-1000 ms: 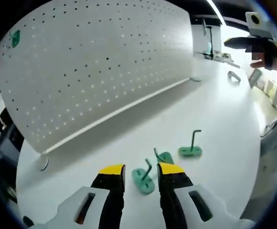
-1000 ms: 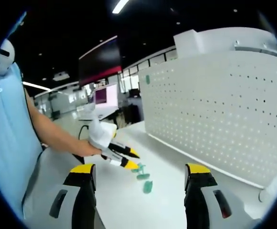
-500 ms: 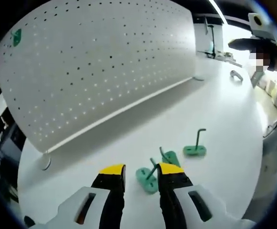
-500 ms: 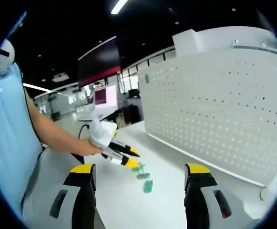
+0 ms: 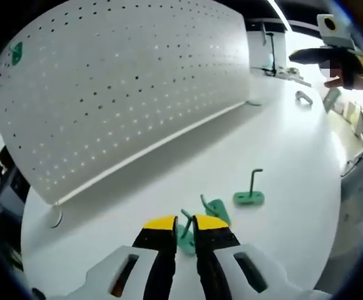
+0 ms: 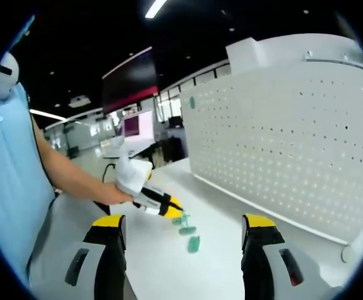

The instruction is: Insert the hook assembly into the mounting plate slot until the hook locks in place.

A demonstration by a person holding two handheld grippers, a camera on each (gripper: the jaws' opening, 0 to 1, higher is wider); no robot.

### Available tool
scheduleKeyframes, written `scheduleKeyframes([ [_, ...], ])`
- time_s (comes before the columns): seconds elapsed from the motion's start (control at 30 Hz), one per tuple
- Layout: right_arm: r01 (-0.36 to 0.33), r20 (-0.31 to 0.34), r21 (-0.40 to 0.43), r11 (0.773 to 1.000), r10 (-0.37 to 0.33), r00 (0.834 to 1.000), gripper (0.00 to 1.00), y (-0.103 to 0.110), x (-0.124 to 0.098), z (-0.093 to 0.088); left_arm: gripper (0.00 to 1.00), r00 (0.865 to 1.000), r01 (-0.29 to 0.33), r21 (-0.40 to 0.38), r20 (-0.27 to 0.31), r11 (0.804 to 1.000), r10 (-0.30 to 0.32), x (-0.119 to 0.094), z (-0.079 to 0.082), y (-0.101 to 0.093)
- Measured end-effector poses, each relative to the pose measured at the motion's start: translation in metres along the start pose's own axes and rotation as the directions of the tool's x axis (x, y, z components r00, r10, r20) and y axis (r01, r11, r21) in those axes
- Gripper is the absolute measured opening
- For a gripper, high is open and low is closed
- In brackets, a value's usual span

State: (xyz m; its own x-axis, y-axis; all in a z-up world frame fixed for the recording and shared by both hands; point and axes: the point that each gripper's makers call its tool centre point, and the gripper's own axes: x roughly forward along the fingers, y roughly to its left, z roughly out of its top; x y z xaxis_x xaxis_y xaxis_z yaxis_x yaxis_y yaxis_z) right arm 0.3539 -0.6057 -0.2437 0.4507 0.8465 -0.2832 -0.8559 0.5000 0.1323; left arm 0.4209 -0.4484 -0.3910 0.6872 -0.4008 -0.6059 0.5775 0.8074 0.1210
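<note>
In the left gripper view, the white tabletop [image 5: 281, 150] lies bare between the pegboard panel [image 5: 125, 87] along its far edge and the three green hook pieces. The left gripper [image 5: 182, 226] has its jaws nearly together, pinching the nearest hook piece [image 5: 184, 234]; a second [image 5: 215, 209] sits just beside it, a third [image 5: 251, 192] stands apart.

In the right gripper view, the right gripper [image 6: 184, 240] hangs wide open, holding nothing, well short of the hook pieces.
</note>
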Motion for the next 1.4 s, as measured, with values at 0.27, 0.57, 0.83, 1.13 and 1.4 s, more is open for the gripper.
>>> scheduleKeyframes([
  [0.27,0.004,0.0,0.003,1.0,-0.004,1.0,0.76,0.0,-0.002,0.0,0.06,1.0,0.022,0.006,-0.002,1.0,-0.021,0.003,0.001,-0.006],
  [0.57,0.005,0.001,0.004,1.0,-0.005,1.0,0.75,0.0,-0.002,-0.001,0.08,1.0,0.016,0.02,-0.003,1.0,-0.016,0.005,0.003,-0.005],
  [0.83,0.007,0.002,0.003,1.0,-0.007,1.0,0.75,-0.001,-0.004,-0.001,0.05,1.0,0.015,0.026,-0.015,1.0,-0.015,0.009,0.004,-0.005],
  [1.13,0.003,0.002,0.001,1.0,-0.003,1.0,0.75,0.0,-0.001,0.0,0.04,1.0,0.003,0.046,-0.025,0.999,-0.002,0.004,0.001,0.003],
  [1.4,-0.007,0.001,-0.007,1.0,0.007,1.0,0.75,0.002,0.001,0.003,0.04,0.999,-0.007,0.043,-0.039,0.999,0.009,-0.006,-0.008,0.014],
])
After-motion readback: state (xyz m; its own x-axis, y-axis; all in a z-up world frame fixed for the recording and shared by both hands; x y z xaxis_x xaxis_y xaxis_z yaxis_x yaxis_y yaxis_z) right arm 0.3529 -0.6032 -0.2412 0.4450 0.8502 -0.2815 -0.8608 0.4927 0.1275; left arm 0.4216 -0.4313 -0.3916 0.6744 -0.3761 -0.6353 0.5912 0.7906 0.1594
